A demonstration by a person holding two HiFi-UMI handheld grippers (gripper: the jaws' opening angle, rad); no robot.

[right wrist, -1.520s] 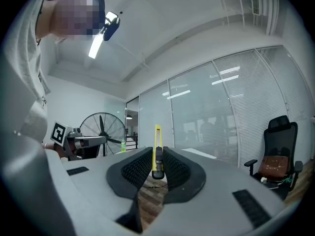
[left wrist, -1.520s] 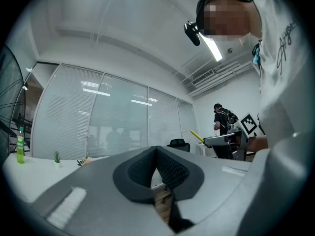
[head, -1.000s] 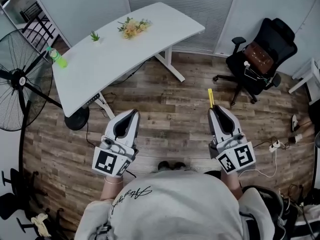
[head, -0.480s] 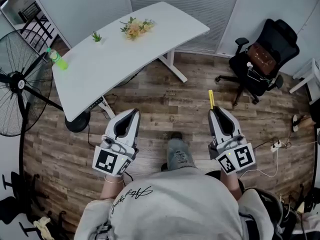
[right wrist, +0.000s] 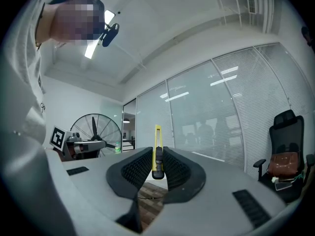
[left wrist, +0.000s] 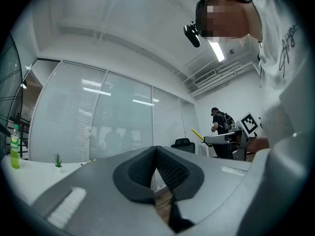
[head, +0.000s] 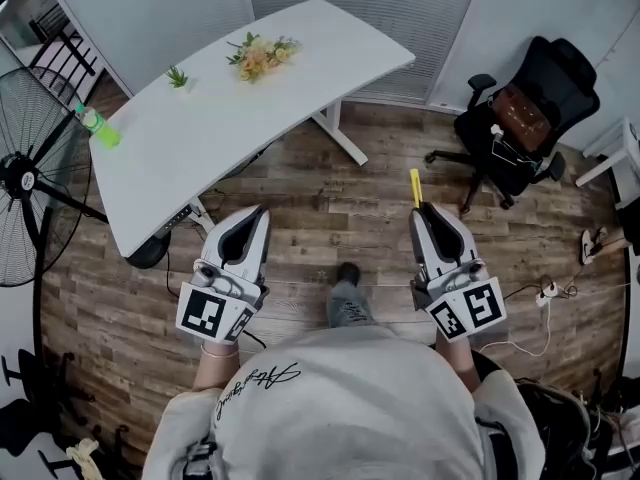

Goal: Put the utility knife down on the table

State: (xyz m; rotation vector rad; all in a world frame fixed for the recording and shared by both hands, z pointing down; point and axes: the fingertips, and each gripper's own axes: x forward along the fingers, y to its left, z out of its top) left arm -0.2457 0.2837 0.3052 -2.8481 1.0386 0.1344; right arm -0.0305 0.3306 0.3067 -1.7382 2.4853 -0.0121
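Right gripper (head: 424, 211): fingers (right wrist: 135, 170) clamped on slim yellow utility knife (right wrist: 157, 140), yellow body jutting forward past tips, over wooden floor (head: 350, 208). Left gripper (head: 256, 213): fingers (left wrist: 140, 168) pressed together, nothing between. White curved surface (head: 230, 108) ahead, well apart from knife.

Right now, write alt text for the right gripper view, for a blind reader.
The right gripper clamps a yellow utility knife, its end sticking out past the jaw tips. Behind are blind-covered glass walls, a standing fan at left and a black office chair at right.

cursive print (head: 258, 386) on shirt (head: 365, 408), not legible
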